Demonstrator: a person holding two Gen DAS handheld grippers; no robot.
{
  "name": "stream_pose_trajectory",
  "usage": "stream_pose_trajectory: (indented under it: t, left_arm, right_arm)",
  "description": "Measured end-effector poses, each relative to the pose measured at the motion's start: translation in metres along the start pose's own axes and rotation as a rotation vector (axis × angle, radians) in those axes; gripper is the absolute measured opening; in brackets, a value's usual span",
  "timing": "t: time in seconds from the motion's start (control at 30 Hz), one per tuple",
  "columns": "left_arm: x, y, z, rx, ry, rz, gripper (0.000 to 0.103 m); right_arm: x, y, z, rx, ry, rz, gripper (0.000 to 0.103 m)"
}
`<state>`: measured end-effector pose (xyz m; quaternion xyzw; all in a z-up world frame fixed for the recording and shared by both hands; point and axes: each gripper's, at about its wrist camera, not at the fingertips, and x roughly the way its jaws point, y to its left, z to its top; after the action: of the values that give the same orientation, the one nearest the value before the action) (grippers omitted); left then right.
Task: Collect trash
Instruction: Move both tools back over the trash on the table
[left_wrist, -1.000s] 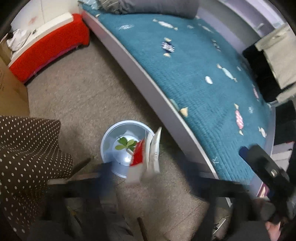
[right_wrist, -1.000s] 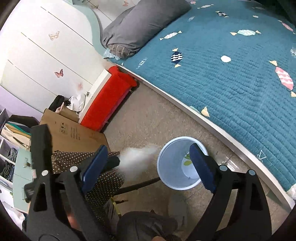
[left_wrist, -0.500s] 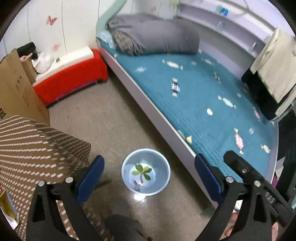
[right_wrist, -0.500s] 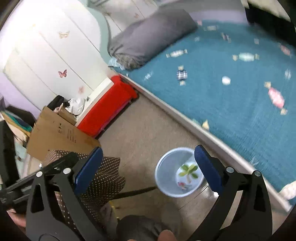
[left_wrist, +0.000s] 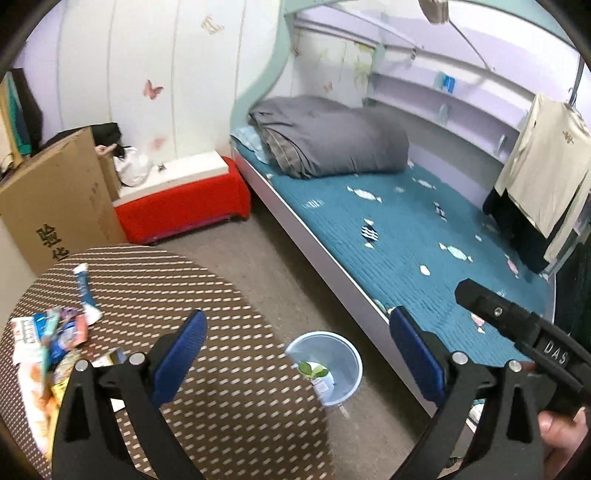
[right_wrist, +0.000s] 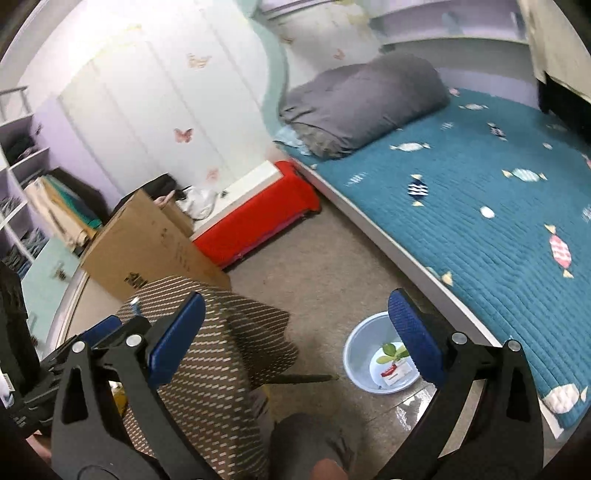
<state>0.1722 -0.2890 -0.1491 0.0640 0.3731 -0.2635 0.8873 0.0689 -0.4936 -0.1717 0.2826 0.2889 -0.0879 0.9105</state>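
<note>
Hovering wide and empty: left gripper (left_wrist: 295, 354), right gripper (right_wrist: 297, 332). Wrappers (left_wrist: 48, 339) heaped on dotted table (left_wrist: 207, 295); bin (left_wrist: 325, 365) on floor beside bed (left_wrist: 406, 236), holding scraps.

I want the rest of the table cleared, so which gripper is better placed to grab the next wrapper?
Probably left. The left gripper is open above the table, with the wrappers beside it; the right gripper is open nearer the bin.
</note>
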Motion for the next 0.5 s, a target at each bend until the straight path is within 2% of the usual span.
stream_pose_trajectory:
  t: [0.33,0.5]
  left_arm:
    - [-0.066,0.070,-0.033,-0.054,-0.076,0.097,0.097]
    - [-0.091,0.119,-0.059,-0.128,-0.092,0.152,0.097]
  right_arm:
    - [-0.017,0.085,-0.017,-0.138,0.019,0.101,0.097]
    - [-0.011,0.130,-0.036,-0.208,0.068,0.141,0.097]
